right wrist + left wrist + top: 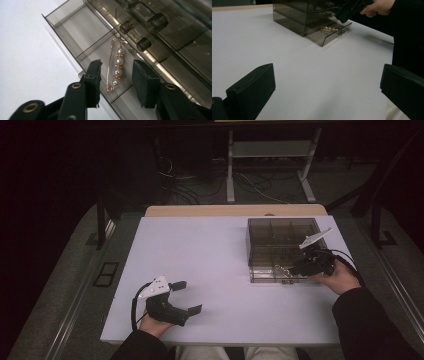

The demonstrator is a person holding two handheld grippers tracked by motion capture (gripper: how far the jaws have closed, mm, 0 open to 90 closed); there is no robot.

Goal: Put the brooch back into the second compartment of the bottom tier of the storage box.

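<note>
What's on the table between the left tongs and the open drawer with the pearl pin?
Nothing: in the left gripper view, bare white table runs from the open left tongs to the drawer holding the pearl pin.

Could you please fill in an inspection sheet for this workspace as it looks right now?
Surface: white table, bare apart from the organizer.
Job's things: smoked clear drawer organizer; bottom drawer pulled out; gold pearl pin lying inside it.
Clutter: nothing seen.
Grippers: left gripper open, resting near the table's front; right gripper open, jaws either side of the pin.
Cables: black cable trailing from left gripper.
Surroundings: dark floor, wires behind table.
</note>
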